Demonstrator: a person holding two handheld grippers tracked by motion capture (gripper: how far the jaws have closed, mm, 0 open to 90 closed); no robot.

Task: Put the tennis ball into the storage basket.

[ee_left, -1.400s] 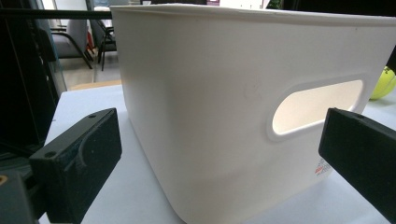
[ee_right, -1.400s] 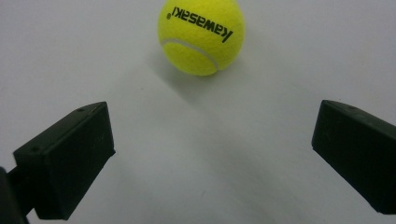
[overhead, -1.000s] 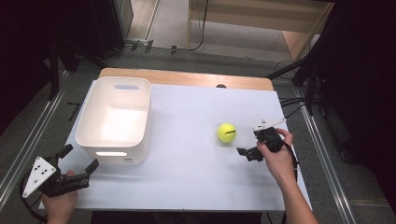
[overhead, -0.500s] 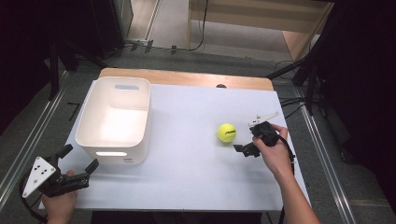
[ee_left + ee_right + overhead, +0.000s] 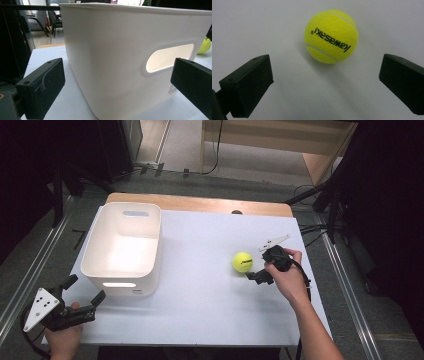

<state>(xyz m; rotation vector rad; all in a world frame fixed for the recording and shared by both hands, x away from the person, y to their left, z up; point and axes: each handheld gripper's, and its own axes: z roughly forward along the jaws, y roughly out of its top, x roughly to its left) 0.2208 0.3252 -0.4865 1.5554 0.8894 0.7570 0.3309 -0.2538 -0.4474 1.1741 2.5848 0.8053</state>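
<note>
Right gripper [image 5: 256,271]: jaws apart, just beside tennis ball [image 5: 242,262];
Left gripper [image 5: 82,295]: jaws apart, near white bin [image 5: 150,251]

The ball [image 5: 242,261] lies on the table [image 5: 210,305], right of the bin [image 5: 122,251].

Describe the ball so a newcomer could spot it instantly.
On the white table, look right of the big white bin, on the open surface. There lies a tennis ball, just ahead of the open tongs of the right gripper. It is the table's one round, bright yellow thing, with black lettering.
</note>
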